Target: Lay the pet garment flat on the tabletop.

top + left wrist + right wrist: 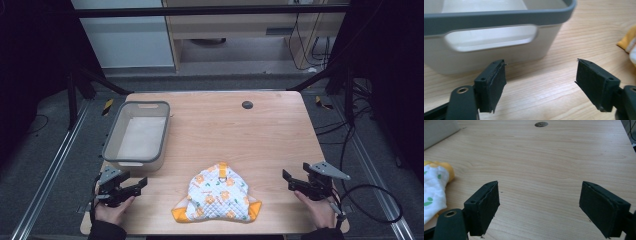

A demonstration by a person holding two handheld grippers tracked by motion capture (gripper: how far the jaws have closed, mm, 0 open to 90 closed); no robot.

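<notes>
Both grippers sit at near table edge w/ jaws wide apart, nothing held: left gripper just in front of grey bin, right gripper on bare wood. Bib lies crumpled btwn them, apart from both

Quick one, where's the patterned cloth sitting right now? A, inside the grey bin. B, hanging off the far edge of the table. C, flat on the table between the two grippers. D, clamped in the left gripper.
C: the patterned cloth lies on the wooden table between the left gripper and the right gripper, both with jaws apart and holding nothing, while the grey bin stands apart from it.
</notes>
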